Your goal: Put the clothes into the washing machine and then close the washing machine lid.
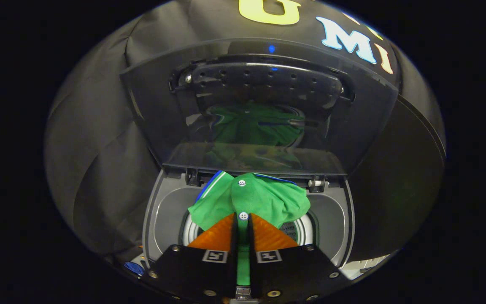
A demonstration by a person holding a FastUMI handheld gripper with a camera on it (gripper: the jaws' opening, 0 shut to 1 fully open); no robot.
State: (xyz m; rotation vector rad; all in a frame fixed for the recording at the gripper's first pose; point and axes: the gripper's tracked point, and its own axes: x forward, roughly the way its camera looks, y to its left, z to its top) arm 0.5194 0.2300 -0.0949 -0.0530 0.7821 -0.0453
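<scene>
- The green shirt (253, 198) is pinched between both fingers of the gripper (243, 219) and held over the washing machine (331, 219) opening, above the drum
- The shirt is judged not yet released inside
- The lid (260, 105) is seen standing open at the far side; closing is left

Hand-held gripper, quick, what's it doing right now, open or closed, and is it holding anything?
Hand-held gripper: closed on the green shirt, held over the washing machine opening, under the raised lid.
</scene>
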